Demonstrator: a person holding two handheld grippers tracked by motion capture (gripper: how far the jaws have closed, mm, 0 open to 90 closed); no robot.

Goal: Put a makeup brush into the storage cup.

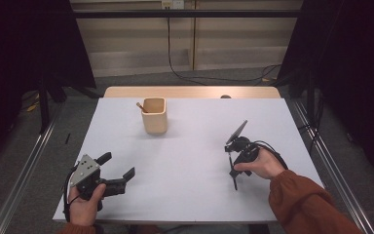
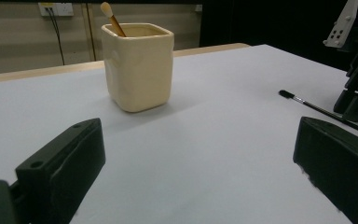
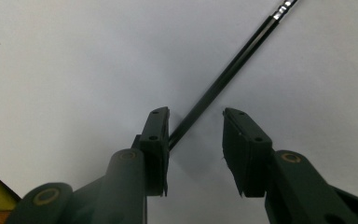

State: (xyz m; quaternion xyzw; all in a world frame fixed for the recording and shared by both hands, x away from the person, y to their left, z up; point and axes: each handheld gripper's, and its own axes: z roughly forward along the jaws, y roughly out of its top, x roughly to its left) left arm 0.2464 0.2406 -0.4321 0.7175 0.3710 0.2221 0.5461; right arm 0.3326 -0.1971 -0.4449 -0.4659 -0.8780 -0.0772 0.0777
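Observation:
A cream square cup [image 1: 154,116] [image 2: 139,65] stands at the far middle of the white table [image 1: 190,161], with a light-tipped brush [image 1: 140,106] [image 2: 109,16] leaning inside it. A thin black brush [image 1: 234,179] [image 2: 317,109] [image 3: 233,65] lies flat at the right. My right gripper [image 1: 232,165] [image 3: 196,114] [image 2: 356,100] points down over it. Its jaws straddle the handle, which lies against the left pad with a gap to the right pad. My left gripper [image 1: 119,164] [image 2: 200,158] rests near the front left corner, open wide with nothing between its jaws, facing the cup.
A wooden strip [image 1: 190,91] runs along the table's far edge, with a small dark object [image 1: 225,97] on it. Metal rails [image 1: 29,161] flank the table on the floor. Cables [image 1: 199,78] trail along the back wall.

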